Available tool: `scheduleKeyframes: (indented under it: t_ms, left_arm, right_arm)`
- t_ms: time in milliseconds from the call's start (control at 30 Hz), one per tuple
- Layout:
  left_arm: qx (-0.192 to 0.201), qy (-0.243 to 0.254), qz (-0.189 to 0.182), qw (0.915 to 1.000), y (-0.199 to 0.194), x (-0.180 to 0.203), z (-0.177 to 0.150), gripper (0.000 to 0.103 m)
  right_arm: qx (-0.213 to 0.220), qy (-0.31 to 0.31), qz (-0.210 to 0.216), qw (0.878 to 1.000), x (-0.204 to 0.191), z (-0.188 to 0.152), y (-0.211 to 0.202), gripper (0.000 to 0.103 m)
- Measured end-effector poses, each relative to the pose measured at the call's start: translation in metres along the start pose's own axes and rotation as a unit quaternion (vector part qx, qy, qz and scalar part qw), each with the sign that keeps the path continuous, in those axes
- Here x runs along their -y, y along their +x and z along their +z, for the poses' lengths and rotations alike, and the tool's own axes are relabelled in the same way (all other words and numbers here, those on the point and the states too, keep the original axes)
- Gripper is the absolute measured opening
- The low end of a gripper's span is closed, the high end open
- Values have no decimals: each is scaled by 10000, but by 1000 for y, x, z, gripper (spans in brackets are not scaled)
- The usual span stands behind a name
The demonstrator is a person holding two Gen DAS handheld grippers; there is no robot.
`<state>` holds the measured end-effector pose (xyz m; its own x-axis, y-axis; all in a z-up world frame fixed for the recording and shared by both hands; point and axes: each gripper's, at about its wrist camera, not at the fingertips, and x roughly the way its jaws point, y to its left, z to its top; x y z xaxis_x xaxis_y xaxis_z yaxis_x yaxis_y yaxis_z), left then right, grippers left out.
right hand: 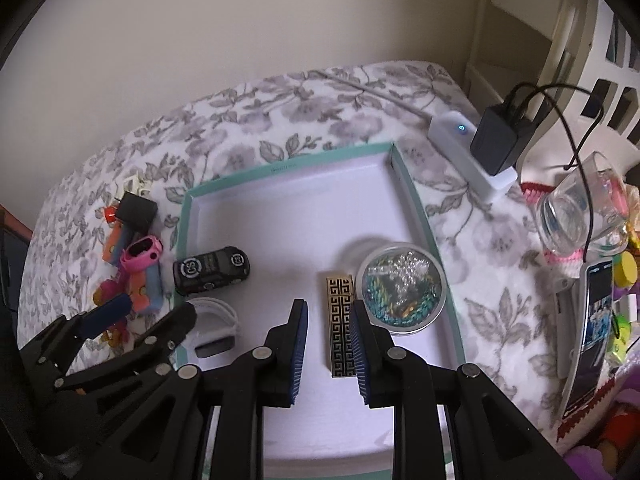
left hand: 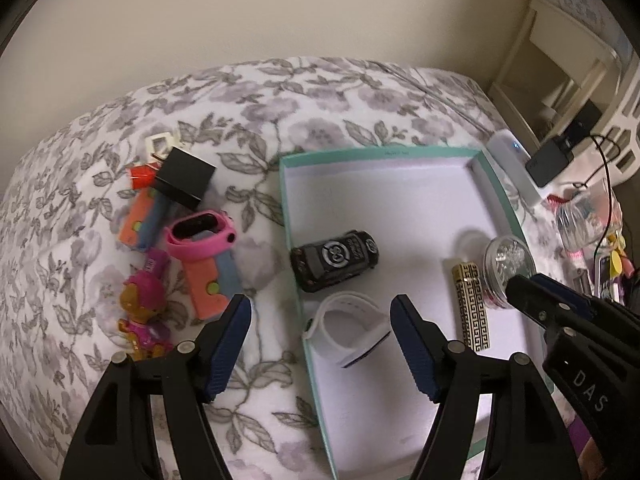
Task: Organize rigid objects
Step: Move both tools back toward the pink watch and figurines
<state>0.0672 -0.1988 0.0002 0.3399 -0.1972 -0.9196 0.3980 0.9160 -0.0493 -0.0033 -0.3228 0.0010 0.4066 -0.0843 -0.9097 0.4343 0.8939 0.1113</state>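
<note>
A teal-rimmed white box [left hand: 288, 208] [right hand: 416, 208] lies on the floral bedspread. Inside it are a black toy car [left hand: 334, 260] [right hand: 212, 268], a white watch [left hand: 348, 332] [right hand: 216, 328], a gold-and-black patterned bar [left hand: 472, 308] [right hand: 340, 280] and a round clear jar of beads [left hand: 508, 260] [right hand: 400, 288]. My left gripper [left hand: 320, 304] [right hand: 154, 306] hangs open above the white watch, holding nothing. My right gripper [right hand: 329, 305] [left hand: 516, 284] is shut and empty above the bar, which lies flat on the box floor.
Left of the box lie a pink watch [left hand: 200, 236], orange-and-blue blocks [left hand: 208, 284], a black cube [left hand: 184, 178] and a pink toy figure [left hand: 142, 308]. To the right are a white power strip [right hand: 452, 136] with a black adapter [right hand: 500, 136], a glass [right hand: 580, 208] and a phone [right hand: 592, 332].
</note>
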Motion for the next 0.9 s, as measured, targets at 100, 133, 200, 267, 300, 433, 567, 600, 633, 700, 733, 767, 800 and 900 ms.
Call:
scheduleKeyframes:
  t_ms: [100,133,200,267,300,433,567,600,633,700,733,767,800,900]
  left_arm:
    - [36,-103,101,9999,-4,-8,2,73]
    - [30,-133,148,9998,-4,-10,2,73]
    - [49,-210,216,9995,-6,-17,2,73]
    - [65,-284,288,9992,-7,-23,2,73]
    - [72,-324,326,9989,-7,-27,2,73]
    - [61,-453,433,9980,-6,-38,1,73]
    - [28,-554,541,9970,-4,-46,0,74]
    - [26,-577,560,9968,-4,-48,0,74]
    - [21,-607,571,9965,-3,-50,0,80]
    - [39,-683,609,9958,-3,-53,-1,90]
    - [60,-718,644,9953,-4,-54,-1,90]
    - [63,-726,662,9951,-4,-55,-1,90]
    - [63,-732,672,9950,-4,-56,-1,90]
    - [58,-771,715,9944,-4,-59,-1,90]
  right_arm:
    - [9,-26,-16,10000,-3,1,1,24]
    - [-2,-29,-23,10000,-3,1,3,24]
    - [-36,-29,-55,10000,-3,0,5,24]
    - [-62,-26,-79,9999,-3,0,8,24]
    - [-72,-27,-83,9999,-3,0,9,24]
    - [-85,-22,-121,9999,-5,0,12,26]
    - [-102,-31,-156,9998,-7,0,15,39]
    - [-101,-29,-163,9998,-7,0,16,40]
    - [-93,-20,-167,9998,-7,0,16,42]
    - [-41,26,-173,9998,-6,0,15,49]
    - [-19,46,-176,9998,-6,1,15,54]
    - [-1,51,-174,9998,-6,1,15,56]
    - [15,48,-173,9998,-7,1,14,56]
    - [52,33,-168,9998,-8,1,15,64]
